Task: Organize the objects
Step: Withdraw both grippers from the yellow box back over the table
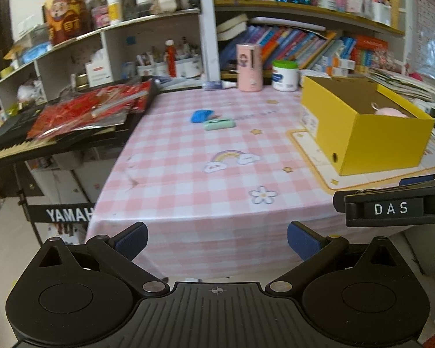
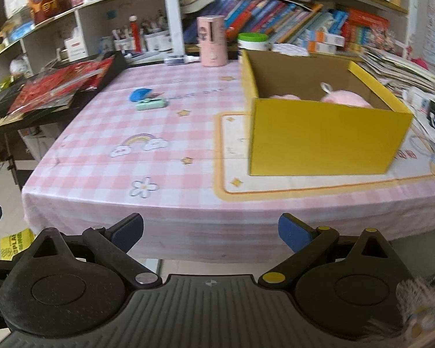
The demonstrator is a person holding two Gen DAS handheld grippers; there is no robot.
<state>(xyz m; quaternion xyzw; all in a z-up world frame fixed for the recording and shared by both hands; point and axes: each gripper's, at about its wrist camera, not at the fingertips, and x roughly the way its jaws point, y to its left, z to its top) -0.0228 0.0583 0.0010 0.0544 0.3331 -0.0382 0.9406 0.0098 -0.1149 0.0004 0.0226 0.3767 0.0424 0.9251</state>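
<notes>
Checked tablecloth point(image 2: 101, 150), yellow box point(image 2: 327, 142) — pink plush point(image 2: 348, 98) inside

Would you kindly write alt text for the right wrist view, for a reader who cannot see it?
An open yellow cardboard box holding pink plush toys sits on a pink checked tablecloth. A blue object and mint green case lie further left. The right gripper, jaws open and empty, is short of the table edge.

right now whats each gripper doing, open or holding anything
Left gripper: open, holding nothing, short of the table edge.
Right gripper: open, holding nothing, short of the table edge.
</notes>
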